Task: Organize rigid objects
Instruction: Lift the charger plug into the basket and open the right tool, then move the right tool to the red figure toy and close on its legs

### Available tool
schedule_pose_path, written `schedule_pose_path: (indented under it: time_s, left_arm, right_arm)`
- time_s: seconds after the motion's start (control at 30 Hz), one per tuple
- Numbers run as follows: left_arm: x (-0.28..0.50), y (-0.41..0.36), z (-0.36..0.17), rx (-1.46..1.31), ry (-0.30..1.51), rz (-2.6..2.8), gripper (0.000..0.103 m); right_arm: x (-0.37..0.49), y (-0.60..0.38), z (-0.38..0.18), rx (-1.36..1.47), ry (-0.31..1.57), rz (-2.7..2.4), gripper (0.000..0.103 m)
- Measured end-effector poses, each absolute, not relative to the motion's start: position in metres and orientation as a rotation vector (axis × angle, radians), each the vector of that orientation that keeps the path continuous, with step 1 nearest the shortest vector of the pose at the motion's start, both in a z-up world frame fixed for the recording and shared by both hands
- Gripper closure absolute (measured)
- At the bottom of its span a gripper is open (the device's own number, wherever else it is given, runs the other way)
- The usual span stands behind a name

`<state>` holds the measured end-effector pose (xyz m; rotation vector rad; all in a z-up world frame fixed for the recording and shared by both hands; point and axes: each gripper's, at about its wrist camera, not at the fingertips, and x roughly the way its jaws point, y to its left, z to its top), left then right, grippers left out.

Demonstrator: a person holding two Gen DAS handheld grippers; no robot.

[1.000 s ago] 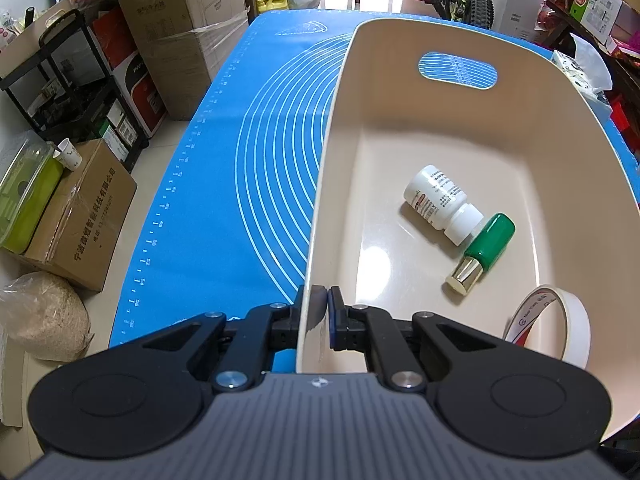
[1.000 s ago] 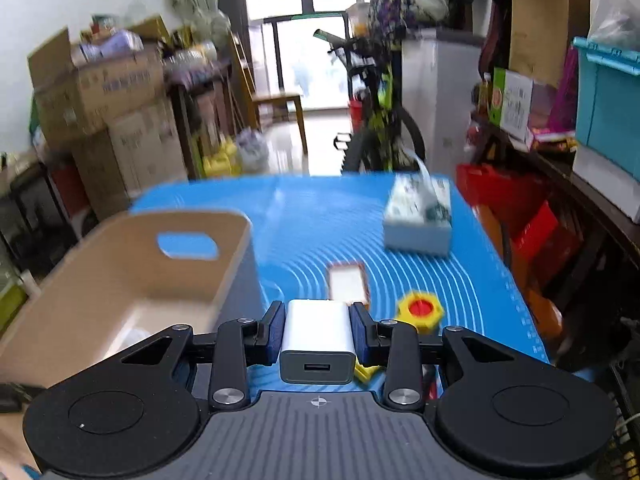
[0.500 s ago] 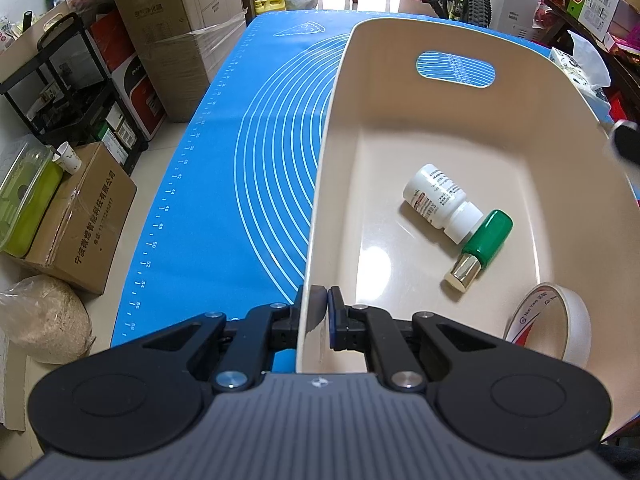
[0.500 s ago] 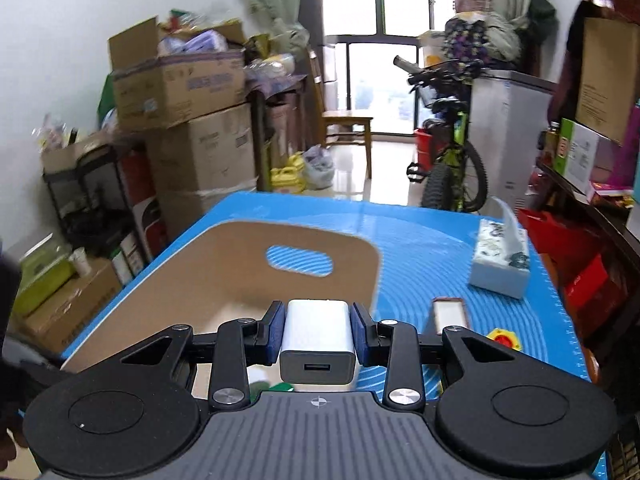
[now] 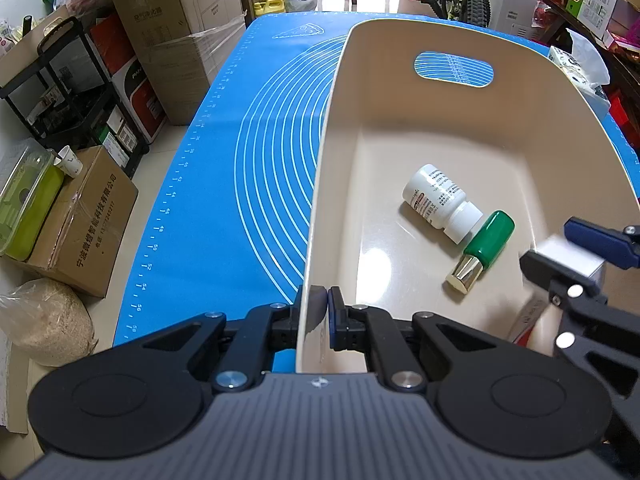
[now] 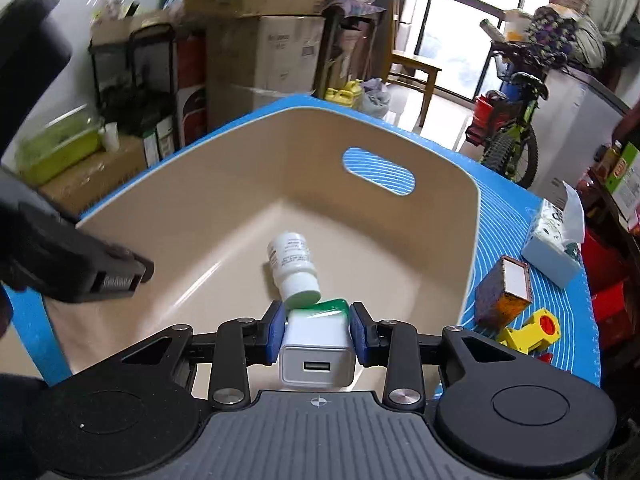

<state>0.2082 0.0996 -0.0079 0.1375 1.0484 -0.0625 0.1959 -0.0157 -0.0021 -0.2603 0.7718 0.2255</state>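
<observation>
A cluttered storeroom of stacked cardboard boxes, a bicycle and a window surrounds a counter covered by a blue mat [image 5: 256, 184], on which stands a beige bin [image 5: 532, 88] with a handle slot in its far wall. The left tongs [image 5: 319, 307] are closed on the bin's near-left rim, one finger outside the wall and one inside, apparently steadying it. The right tongs [image 6: 318, 330] grip a white USB charger [image 6: 317, 354] between their blue pads and hover over the bin's interior, above its near end. The step in hand looks like dropping the charger in; the next move likely calls for lowering a little and parting the fingers so the block lands on bare floor, short of the bottles just ahead of the right tongs. Counted inside the bin: one white pill bottle [image 5: 440, 202] lying on its side and one green bottle with a gold end [image 5: 482, 250] touching its cap; something pale lies under the right tongs in the left view, too hidden to name. To the right of the right tongs, outside the bin, wait one patterned box [image 6: 505, 290], one yellow toy with a red centre [image 6: 534, 330] and, further off, one tissue pack [image 6: 554, 246].
</observation>
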Motion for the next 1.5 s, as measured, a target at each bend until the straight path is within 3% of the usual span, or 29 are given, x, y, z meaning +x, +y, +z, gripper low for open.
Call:
schedule_pose_path:
  time_s: [0.2,0.33,0.77,1.1,1.5]
  left_arm:
    - [0.209,0.099,-0.007,0.140,1.048,-0.062,0.093]
    - [0.209,0.099,-0.007,0.141,1.048,-0.061,0.093]
    - [0.209,0.099,-0.007,0.140,1.048,-0.062,0.092]
    - [0.209,0.099,-0.007,0.140,1.048,-0.061,0.092]
    - [0.208,0.101,-0.007,0.139,1.049,-0.059,0.092]
  right_arm:
    - [0.195,-0.016,-0.004,-0.265,0.797,0.232,0.059]
    - [0.192,-0.025,0.008,-0.227,0.740,0.223,0.041]
    - [0.185,-0.101,0.049,0.007,0.618,0.061,0.028]
    - [0.196,-0.193,0.021,0.109,0.701,-0.208,0.028]
    - [0.208,-0.231,-0.034,0.182,0.868,-0.368,0.030]
